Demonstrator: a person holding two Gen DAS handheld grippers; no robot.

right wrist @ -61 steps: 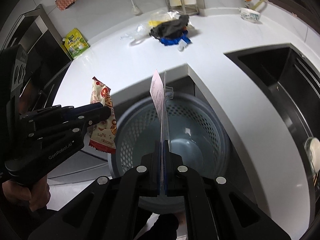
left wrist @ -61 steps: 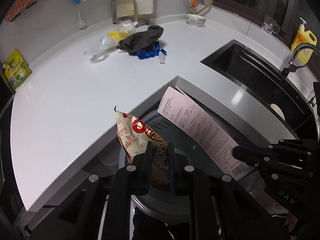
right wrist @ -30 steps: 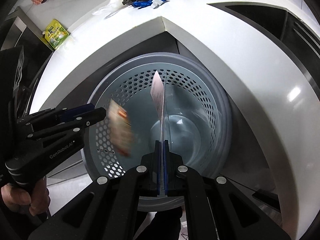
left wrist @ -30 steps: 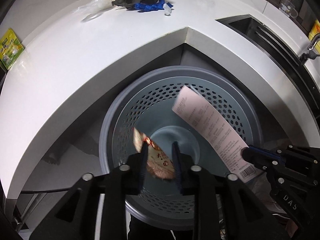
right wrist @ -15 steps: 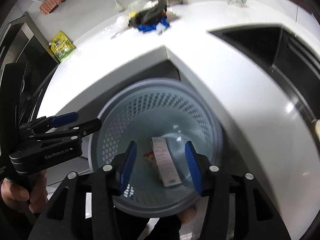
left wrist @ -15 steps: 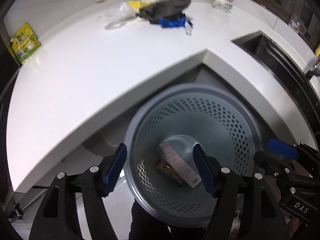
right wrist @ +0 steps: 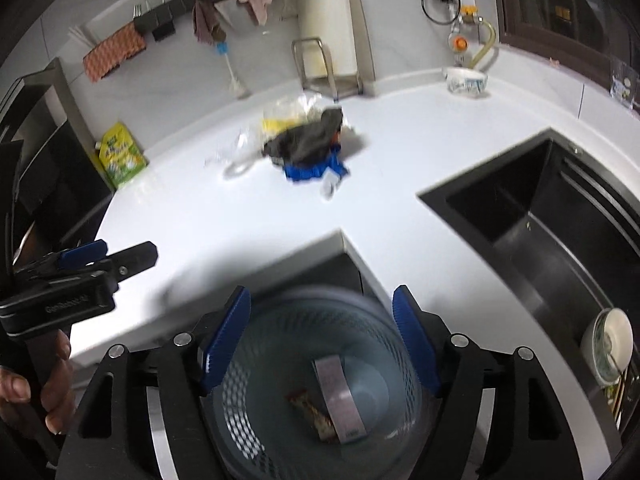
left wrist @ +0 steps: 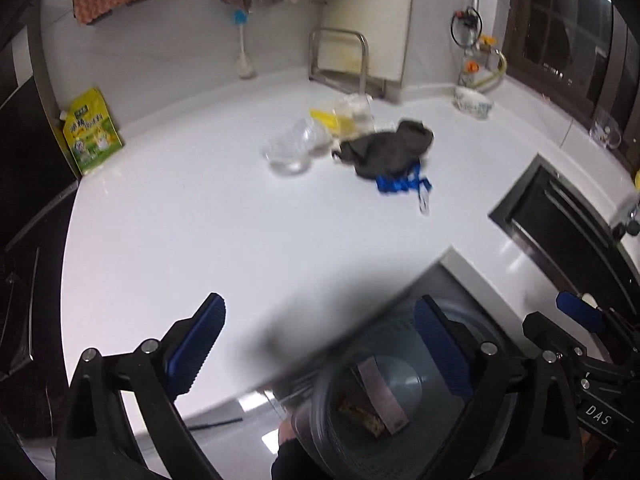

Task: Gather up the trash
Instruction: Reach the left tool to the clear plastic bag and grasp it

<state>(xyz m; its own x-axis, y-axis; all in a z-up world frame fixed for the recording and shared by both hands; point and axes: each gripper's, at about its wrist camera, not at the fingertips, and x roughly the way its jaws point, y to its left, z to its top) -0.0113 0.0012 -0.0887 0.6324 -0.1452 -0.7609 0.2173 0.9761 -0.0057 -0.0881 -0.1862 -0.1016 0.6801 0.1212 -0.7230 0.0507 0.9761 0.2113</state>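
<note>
White counter point(left wrist: 224, 216): dark cloth point(left wrist: 390, 150), plastic bag point(left wrist: 294, 146), sink point(right wrist: 560, 216) right.

Cool overhead light glares off the white surface point(left wrist: 208, 216); fisheye bending darkens the corners, and motion blur smears the wastebasket point(right wrist: 280, 312) beneath each tool.

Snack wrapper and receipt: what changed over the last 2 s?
Both were let go. The left gripper released the snack wrapper, the right gripper the receipt; both now lie in the bin. Both grippers opened and lifted back toward the counter. The trash pile stayed put.
</note>
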